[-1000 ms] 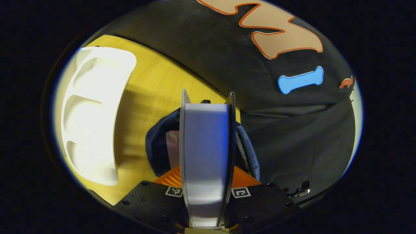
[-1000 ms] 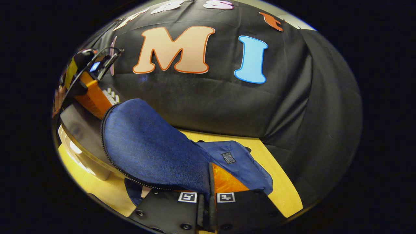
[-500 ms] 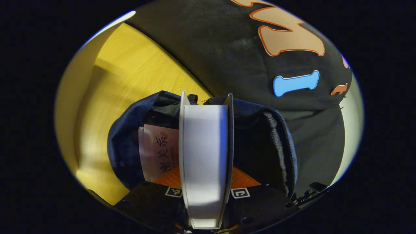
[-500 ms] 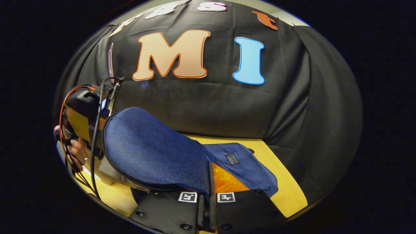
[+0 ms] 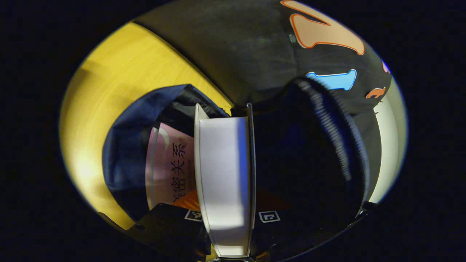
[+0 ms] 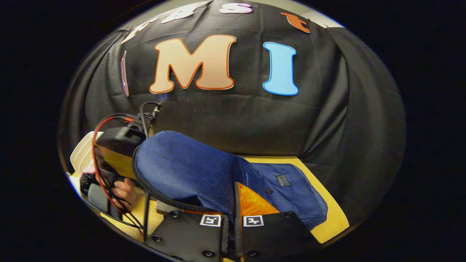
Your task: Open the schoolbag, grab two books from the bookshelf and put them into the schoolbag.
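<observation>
The blue schoolbag (image 5: 127,145) lies open on the yellow table (image 5: 120,72), and a pink book (image 5: 171,167) stands inside it. My left gripper (image 5: 225,198) is shut on a white book (image 5: 224,163), held edge-on with its far end inside the bag's mouth. The zippered flap (image 5: 335,138) arches over on the right of the left gripper view. In the right gripper view my right gripper (image 6: 235,198) is shut on that blue flap (image 6: 189,171) and holds it up. The left gripper's body (image 6: 120,143) and the hand (image 6: 123,191) holding it sit behind the flap at left.
The white bookshelf (image 6: 82,154) stands at the far left of the right gripper view, behind the left gripper. The bag's front pocket (image 6: 287,189) lies flat on the table toward the right. The black cloth wall closes off the table's far side.
The left gripper has carried the white book from beside the bookshelf down into the bag's mouth. The right gripper kept its hold on the flap, which now sits a little lower.
</observation>
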`<action>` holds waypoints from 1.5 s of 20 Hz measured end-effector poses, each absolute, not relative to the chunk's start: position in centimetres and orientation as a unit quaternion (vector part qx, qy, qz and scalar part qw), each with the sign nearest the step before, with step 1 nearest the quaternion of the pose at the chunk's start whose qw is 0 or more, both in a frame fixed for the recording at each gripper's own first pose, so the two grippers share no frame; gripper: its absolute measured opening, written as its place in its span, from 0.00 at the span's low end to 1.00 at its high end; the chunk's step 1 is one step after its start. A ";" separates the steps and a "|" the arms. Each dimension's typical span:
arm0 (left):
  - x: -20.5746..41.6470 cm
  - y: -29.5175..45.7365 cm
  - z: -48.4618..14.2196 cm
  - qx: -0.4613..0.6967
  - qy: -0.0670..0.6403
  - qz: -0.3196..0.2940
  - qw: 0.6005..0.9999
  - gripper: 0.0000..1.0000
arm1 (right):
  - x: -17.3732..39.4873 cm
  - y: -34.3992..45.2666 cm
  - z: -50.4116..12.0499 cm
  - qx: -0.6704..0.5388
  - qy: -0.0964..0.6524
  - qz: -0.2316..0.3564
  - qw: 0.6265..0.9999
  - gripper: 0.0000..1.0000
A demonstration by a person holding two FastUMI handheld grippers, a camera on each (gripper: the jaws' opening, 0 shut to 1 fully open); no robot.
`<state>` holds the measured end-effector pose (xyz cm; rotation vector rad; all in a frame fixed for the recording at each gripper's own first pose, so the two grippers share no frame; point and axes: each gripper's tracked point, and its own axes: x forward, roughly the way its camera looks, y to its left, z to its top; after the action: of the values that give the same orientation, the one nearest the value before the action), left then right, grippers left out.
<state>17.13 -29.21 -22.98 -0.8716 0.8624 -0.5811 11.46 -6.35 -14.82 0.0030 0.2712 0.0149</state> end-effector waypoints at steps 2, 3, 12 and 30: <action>17.5 -29.9 -24.1 -0.421 0.403 -0.272 0.766 0.38 | 11.7 -6.0 -14.9 0.005 0.138 0.009 0.990 0.08; 17.7 -30.1 -24.7 -0.425 0.406 -0.274 0.761 0.38 | 11.9 -6.0 -15.0 0.004 0.140 0.010 0.990 0.10; 17.8 -27.8 -26.0 -0.316 0.423 -0.233 0.817 0.74 | 11.8 -6.8 -15.3 0.027 0.147 0.006 0.989 0.10; 8.9 -17.4 -11.5 -0.098 0.281 -0.139 0.945 0.95 | 6.7 -5.2 -15.4 0.078 0.180 0.053 0.979 0.56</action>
<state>8.92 -17.38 -11.55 -0.1990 0.5722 -0.2831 6.70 -5.24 -15.44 0.1561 0.3615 0.1075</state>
